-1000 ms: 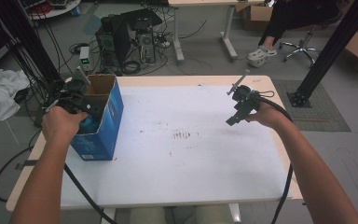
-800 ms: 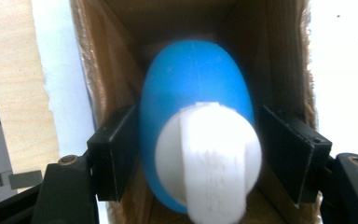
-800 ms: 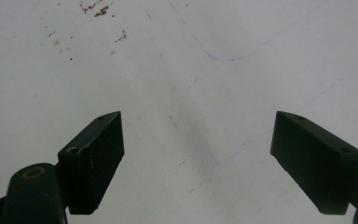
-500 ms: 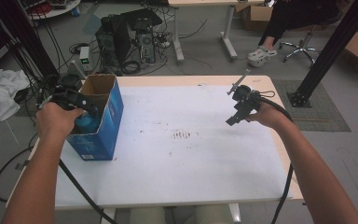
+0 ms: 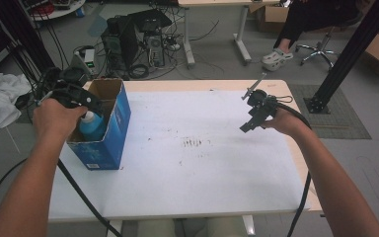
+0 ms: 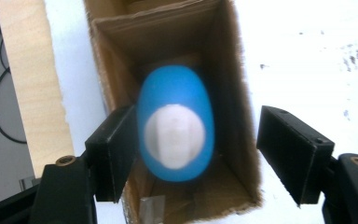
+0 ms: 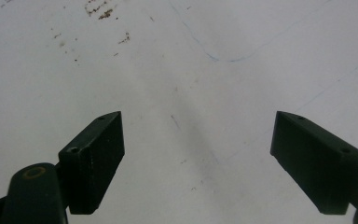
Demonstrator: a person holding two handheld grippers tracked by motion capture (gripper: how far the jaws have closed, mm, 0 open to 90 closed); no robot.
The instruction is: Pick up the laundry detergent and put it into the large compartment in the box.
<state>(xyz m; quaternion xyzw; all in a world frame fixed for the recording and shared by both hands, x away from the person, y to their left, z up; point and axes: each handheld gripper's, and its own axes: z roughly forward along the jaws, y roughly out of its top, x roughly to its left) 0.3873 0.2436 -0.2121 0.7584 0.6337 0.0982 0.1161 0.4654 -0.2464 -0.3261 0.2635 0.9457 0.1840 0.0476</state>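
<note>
Blue bottle, white cap; blue-sided brown cardboard box.

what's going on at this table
A person holds a tool in each hand. The left tool hangs over an open blue cardboard box with a blue bottle standing inside; its jaws have just been opening, and the right jaw stands clear of the bottle. The right tool hovers open above the white table.

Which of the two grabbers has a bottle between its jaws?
The left gripper, over the box, has the blue bottle between its jaws. The right gripper has none.
</note>
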